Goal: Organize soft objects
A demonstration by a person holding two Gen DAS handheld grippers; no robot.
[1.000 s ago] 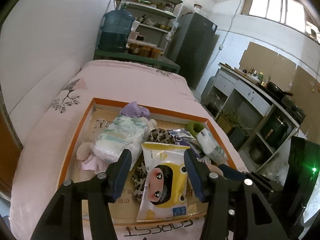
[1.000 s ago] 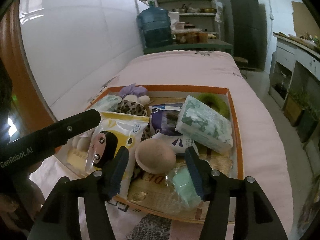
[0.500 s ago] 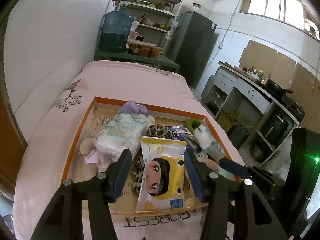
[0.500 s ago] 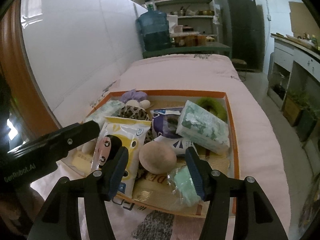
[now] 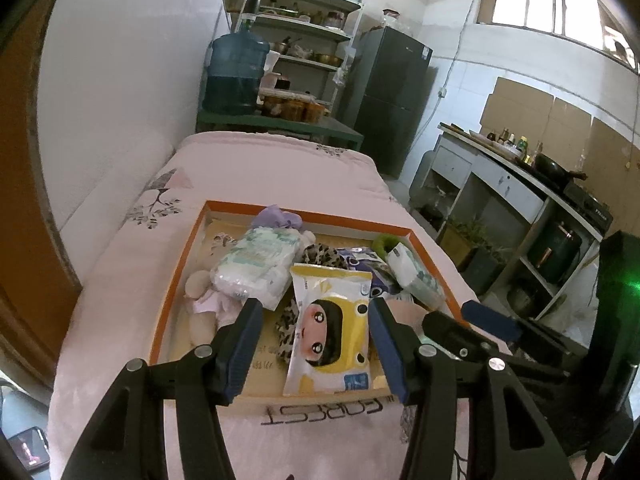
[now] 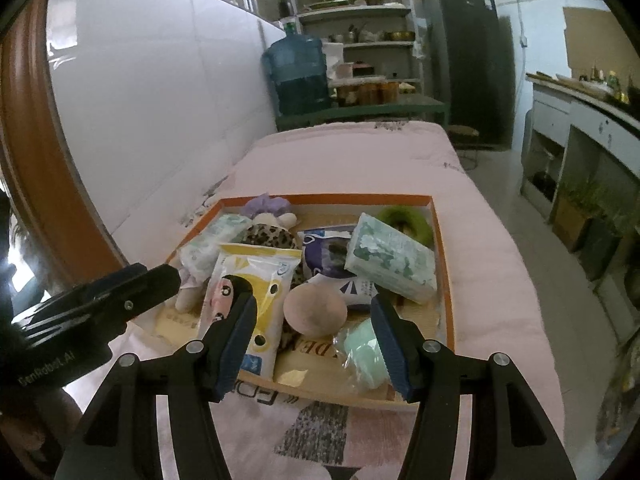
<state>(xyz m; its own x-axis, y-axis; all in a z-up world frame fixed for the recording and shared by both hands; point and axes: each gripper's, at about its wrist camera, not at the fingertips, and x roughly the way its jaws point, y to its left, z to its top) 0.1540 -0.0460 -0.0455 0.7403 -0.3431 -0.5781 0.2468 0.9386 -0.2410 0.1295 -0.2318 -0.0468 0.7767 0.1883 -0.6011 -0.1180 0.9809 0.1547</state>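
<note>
Soft objects all heaped in tray, looks done; left gripper & right gripper gaping, hold nothing

Both wrist views look forward and down along their own black two-finger jaws, from just off the near edge of the shallow orange-rimmed cardboard tray on the pink quilted bed. Left view sits toward the tray's near-left corner, angled right to the grey kitchen counter. Right view sits toward the near-right corner, facing the white tiled wall. Shared: tray contents, blue water jug, metal shelving.
</note>
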